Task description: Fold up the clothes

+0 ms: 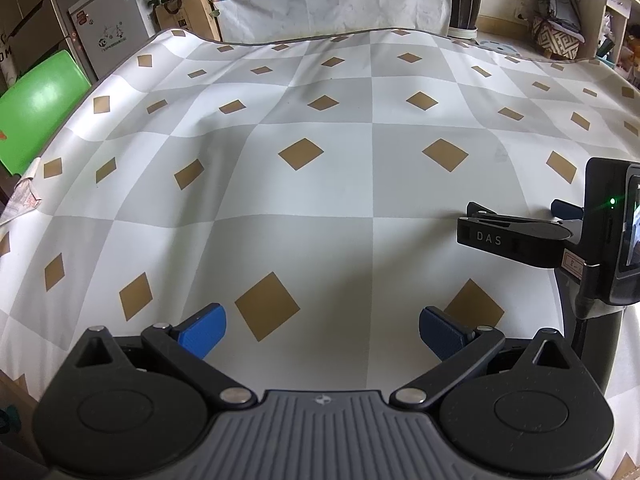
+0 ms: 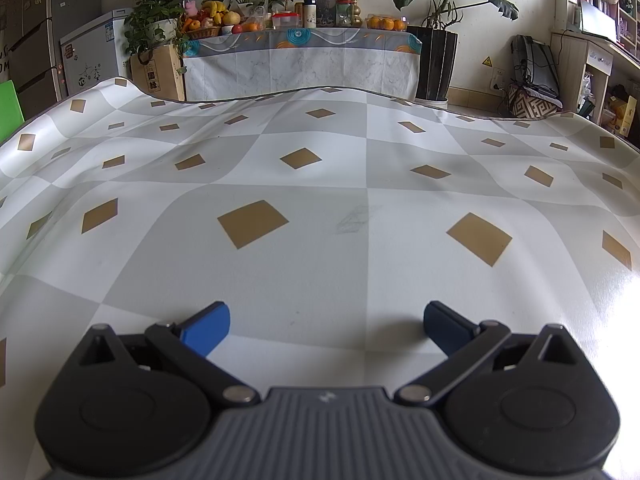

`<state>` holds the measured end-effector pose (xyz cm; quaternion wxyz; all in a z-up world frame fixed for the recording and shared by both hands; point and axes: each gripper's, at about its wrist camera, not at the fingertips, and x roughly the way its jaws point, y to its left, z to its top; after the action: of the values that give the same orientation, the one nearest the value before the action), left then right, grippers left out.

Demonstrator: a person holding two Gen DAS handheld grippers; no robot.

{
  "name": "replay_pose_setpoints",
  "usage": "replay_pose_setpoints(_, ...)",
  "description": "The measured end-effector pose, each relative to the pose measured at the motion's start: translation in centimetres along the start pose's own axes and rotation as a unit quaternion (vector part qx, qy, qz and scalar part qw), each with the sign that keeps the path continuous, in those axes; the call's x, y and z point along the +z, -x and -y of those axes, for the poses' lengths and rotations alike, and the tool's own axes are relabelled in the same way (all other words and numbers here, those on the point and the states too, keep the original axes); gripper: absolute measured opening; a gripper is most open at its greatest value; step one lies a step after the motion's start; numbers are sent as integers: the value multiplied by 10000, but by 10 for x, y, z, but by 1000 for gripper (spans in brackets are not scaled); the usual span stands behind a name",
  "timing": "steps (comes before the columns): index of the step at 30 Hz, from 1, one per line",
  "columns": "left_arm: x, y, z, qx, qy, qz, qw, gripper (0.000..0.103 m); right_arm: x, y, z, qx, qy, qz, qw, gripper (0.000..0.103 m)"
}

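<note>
No garment shows in either view. My left gripper [image 1: 322, 330] hovers open over the checked tablecloth [image 1: 320, 216], its blue fingers [image 1: 202, 334] wide apart with nothing between them. My right gripper [image 2: 327, 328] is open too, low over the same tablecloth [image 2: 320, 248], blue fingers [image 2: 206, 330] spread and empty. In the left wrist view the right gripper's black body [image 1: 516, 238] with its camera unit enters from the right edge, level with the table's middle.
A green chair [image 1: 38, 112] stands off the table's left edge. Beyond the far edge are a side table [image 2: 304, 64] with fruit and jars, potted plants [image 2: 436, 60], a white freezer [image 2: 94, 64] and shelves [image 2: 600, 64] at the right. A crumpled paper [image 1: 22, 200] lies at the left edge.
</note>
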<state>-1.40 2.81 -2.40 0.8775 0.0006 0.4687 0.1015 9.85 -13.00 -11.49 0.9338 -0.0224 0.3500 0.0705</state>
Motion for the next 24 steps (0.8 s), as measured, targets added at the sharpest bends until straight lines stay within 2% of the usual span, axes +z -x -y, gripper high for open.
replay_pose_setpoints(12, 2, 19, -8, -53, -79, 263, 9996, 103, 0, 0, 0, 0, 0, 0, 10000, 103)
replay_pose_setpoints(24, 0, 23, 1, -37, -352, 283, 9990, 103, 0, 0, 0, 0, 0, 0, 10000, 103)
